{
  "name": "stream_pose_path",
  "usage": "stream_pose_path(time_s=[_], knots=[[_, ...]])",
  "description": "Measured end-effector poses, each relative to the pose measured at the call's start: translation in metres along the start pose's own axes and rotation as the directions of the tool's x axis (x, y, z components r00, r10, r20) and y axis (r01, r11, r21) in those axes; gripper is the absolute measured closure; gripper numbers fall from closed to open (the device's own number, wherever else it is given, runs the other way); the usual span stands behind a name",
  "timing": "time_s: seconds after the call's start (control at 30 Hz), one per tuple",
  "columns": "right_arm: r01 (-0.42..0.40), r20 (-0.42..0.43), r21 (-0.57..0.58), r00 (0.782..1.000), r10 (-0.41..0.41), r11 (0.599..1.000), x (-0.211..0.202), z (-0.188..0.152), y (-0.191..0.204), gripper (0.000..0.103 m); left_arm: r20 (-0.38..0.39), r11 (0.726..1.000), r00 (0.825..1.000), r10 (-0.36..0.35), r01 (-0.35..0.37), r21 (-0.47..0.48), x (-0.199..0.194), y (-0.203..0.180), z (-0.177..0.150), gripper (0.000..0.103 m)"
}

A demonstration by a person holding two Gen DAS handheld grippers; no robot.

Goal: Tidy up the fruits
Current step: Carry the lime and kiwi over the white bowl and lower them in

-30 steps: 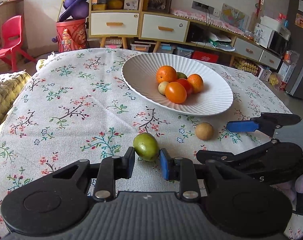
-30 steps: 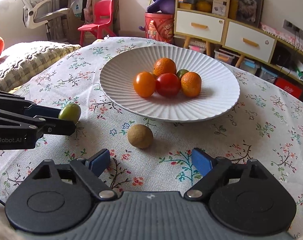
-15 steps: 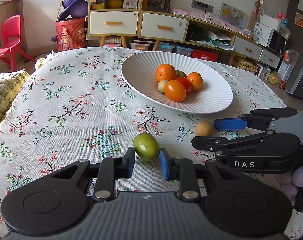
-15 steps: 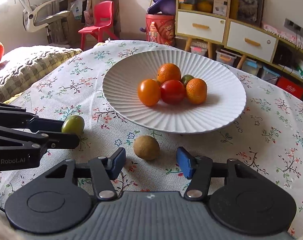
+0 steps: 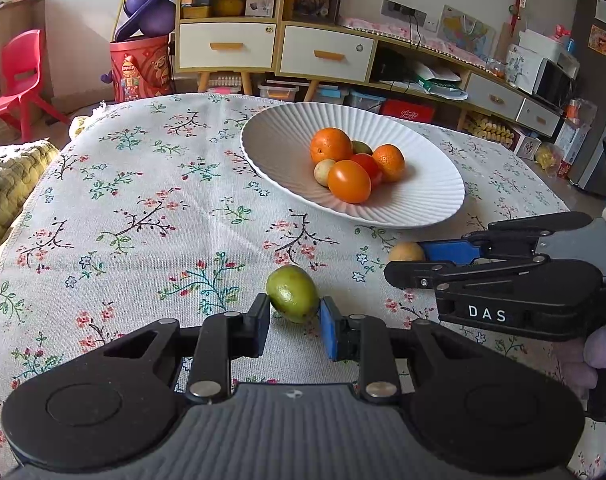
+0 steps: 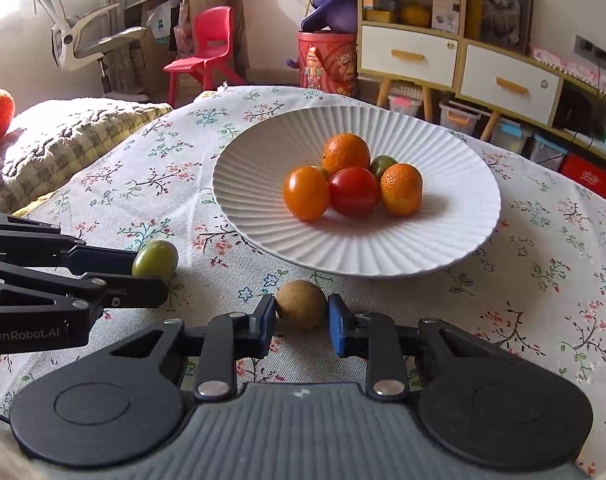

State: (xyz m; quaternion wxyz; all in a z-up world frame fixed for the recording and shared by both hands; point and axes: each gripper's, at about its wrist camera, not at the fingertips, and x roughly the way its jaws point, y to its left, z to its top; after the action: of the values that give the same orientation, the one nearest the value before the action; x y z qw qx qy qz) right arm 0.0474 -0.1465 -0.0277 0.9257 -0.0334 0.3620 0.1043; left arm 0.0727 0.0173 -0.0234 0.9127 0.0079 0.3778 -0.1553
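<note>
Right wrist view: a floral woven tablecloth covers the table. On it sits a wide white ribbed plate holding a huddle of smooth orange, red and green fruits; bare ribbed surface rings them out to the rim. Just in front of the plate's near rim, the right gripper closes narrowly on a round, matte brown fruit. Left of that, the left gripper pinches a glossy oval green fruit resting on the cloth.
</note>
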Motion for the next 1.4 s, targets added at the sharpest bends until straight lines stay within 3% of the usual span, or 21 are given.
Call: stream_pose_path(time_s=[0.5, 0.83, 1.07, 1.4], knots=[[-0.042, 0.018, 0.038, 0.999, 0.041, 0.998, -0.023, 0.002, -0.007, 0.078, 0.023, 0.999, 0.999, -0.043, 0.043, 0.012, -0.011, -0.005, 0.004, 0.092], [-0.033, 0.091, 0.089, 0.995, 0.025, 0.995, -0.039, 0.018, -0.023, 0.078, 0.058, 0.997, 0.996, -0.073, 0.071, 0.024, -0.015, -0.018, 0.02, 0.092], [0.005, 0.097, 0.114, 0.995, -0.016, 0.993, -0.03, 0.028, -0.041, 0.078, 0.067, 0.994, 0.992, -0.103, 0.099, 0.047, 0.001, -0.038, 0.036, 0.092], [0.002, 0.055, 0.128, 0.998, -0.009, 0.992, -0.01, 0.039, -0.056, 0.078, 0.036, 0.992, 0.992, -0.118, 0.116, 0.053, 0.031, -0.056, 0.048, 0.092]])
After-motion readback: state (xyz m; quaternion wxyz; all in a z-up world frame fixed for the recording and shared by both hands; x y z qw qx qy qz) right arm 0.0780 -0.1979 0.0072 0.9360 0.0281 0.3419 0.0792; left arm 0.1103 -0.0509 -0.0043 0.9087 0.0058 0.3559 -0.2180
